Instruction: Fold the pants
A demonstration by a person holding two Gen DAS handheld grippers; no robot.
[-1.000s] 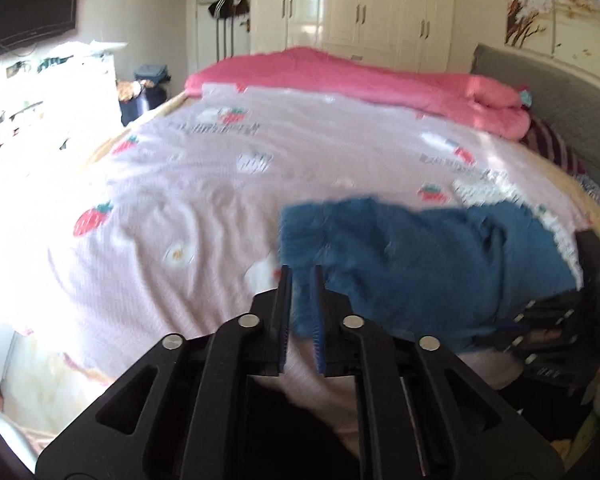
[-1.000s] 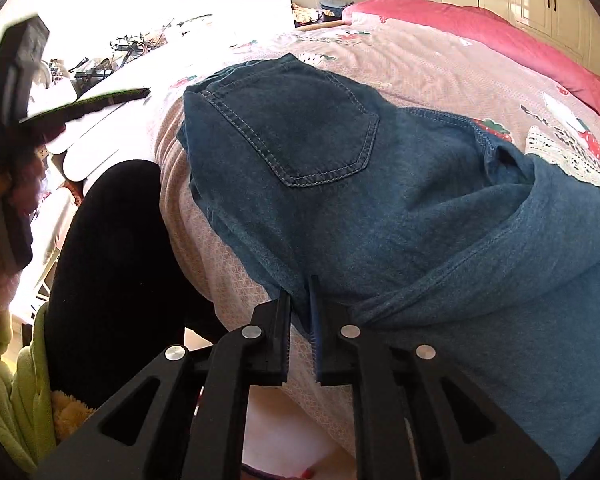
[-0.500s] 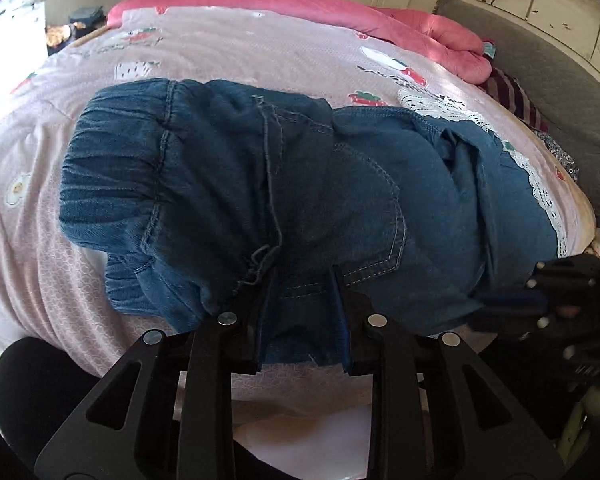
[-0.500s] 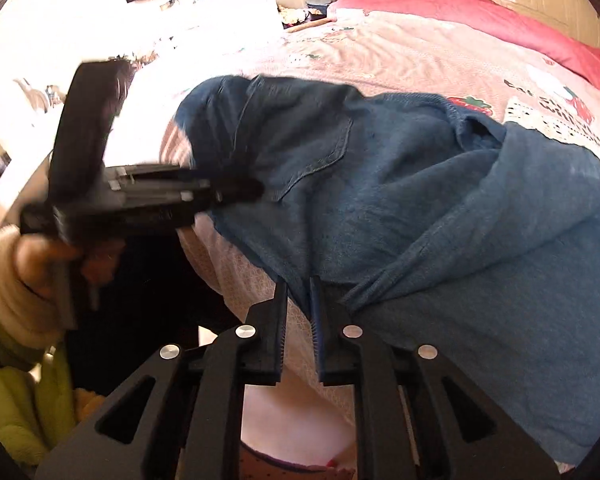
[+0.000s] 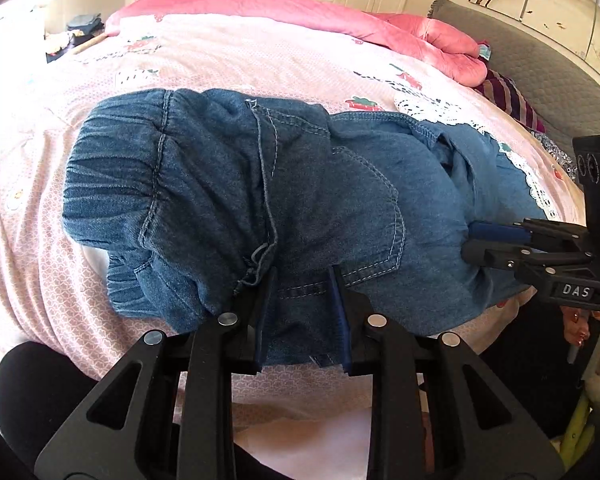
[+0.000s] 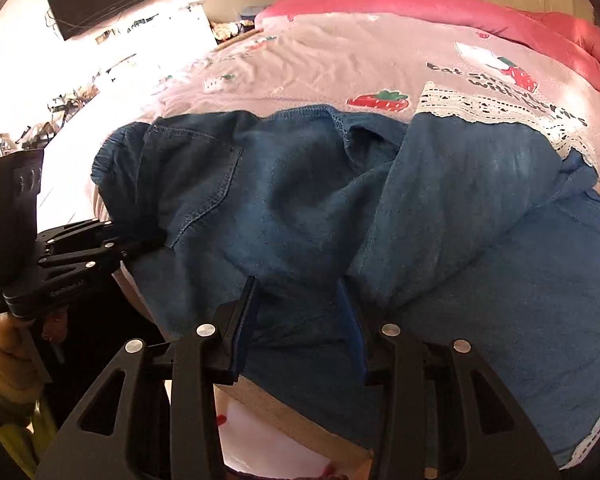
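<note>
Pants [image 5: 260, 200], blue denim, are lying bunched on the pink strawberry-print bedsheet [image 5: 228, 60] at the near edge of the bed.

From your left wrist view, your left gripper [image 5: 302, 312] is reaching in low and level from the bed's edge, pointing toward the pink quilt [image 5: 340, 20] at the far side. Its fingers are standing clearly apart, and the near hem of the denim is lying between them, so nothing is being pinched. The elastic waistband is sitting ahead and to the left of the fingers, the back pocket just ahead to the right. At the right edge your right gripper [image 5: 470, 240] is coming in sideways with its tips touching the denim; from here you cannot tell how far apart they are.

From your right wrist view, your right gripper [image 6: 298, 308] is also reaching in low from the edge, its fingers spread wide, with a fold of the pants [image 6: 340, 220] lying loose between them. The fabric is spreading ahead and to the right over the bedsheet [image 6: 360, 60]. At the left, your left hand [image 6: 8, 332] is gripping the handle of the left gripper [image 6: 156, 240], whose tips are resting against the denim beside the pocket seam.
</note>
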